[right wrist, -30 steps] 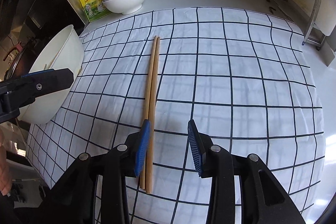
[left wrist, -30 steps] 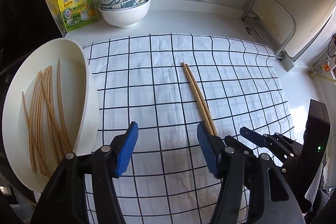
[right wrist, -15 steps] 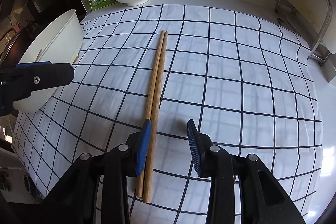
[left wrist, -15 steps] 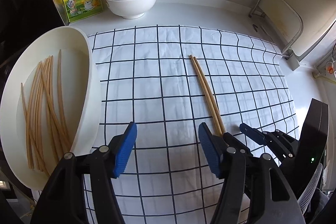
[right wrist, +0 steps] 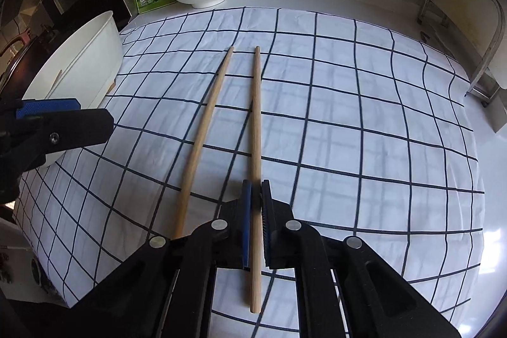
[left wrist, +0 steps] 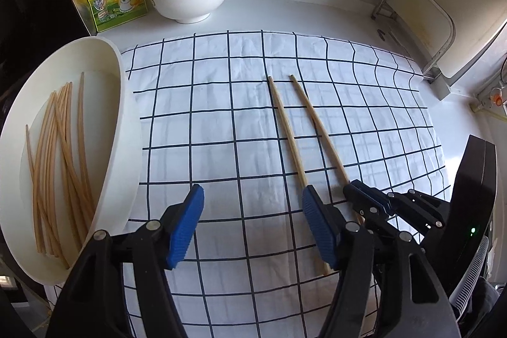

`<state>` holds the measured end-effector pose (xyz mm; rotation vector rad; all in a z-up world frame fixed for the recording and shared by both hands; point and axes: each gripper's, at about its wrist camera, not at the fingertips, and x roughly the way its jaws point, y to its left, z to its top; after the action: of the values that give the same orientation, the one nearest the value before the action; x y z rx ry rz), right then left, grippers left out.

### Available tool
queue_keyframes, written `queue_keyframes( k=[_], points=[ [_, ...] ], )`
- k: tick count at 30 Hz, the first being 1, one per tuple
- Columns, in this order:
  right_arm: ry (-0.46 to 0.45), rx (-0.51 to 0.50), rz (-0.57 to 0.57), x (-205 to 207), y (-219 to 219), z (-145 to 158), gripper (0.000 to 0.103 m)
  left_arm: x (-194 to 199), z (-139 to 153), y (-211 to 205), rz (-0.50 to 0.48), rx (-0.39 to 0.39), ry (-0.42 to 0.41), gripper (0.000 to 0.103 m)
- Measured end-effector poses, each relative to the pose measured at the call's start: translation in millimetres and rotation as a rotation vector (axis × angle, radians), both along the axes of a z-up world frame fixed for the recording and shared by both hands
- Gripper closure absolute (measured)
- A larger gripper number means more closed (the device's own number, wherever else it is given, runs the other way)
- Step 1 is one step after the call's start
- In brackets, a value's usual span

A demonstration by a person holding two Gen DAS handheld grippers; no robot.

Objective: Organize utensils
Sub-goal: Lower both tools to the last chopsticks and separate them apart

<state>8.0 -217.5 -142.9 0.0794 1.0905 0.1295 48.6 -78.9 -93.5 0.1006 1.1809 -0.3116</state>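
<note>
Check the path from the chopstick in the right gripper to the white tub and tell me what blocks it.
The other chopstick lies on the cloth between the gripped chopstick and the tub, and the open left gripper hovers near the tub. A lifted carry would probably clear the loose one.

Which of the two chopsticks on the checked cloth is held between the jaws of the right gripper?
The right chopstick, the straighter one: the right gripper is shut on it. The left chopstick lies free beside it on the cloth.

We lose the left chopstick's [right wrist: 202,129] near end behind the right gripper [right wrist: 256,220]; the white tub [left wrist: 126,129] is cut off at the frame's left.
</note>
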Motion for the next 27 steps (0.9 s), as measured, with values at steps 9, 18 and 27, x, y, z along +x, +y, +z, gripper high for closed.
queue_keyframes(
  k=[9, 18, 27],
  points=[
    [0.012, 0.012, -0.089, -12.6, -47.3, -2.0, 0.097, 3.0, -23.7, -29.1, -0.035, 0.018, 0.026, 0.037],
    [0.017, 0.014, -0.116, -19.6, -63.4, -1.6, 0.096, 8.6, -43.9, -40.5, -0.021, 0.054, 0.018, 0.035],
    [-0.017, 0.011, -0.107, -12.0, -65.2, 4.2, 0.074, 9.7, -49.5, -37.4, 0.030, 0.066, 0.000, 0.027]
  ],
)
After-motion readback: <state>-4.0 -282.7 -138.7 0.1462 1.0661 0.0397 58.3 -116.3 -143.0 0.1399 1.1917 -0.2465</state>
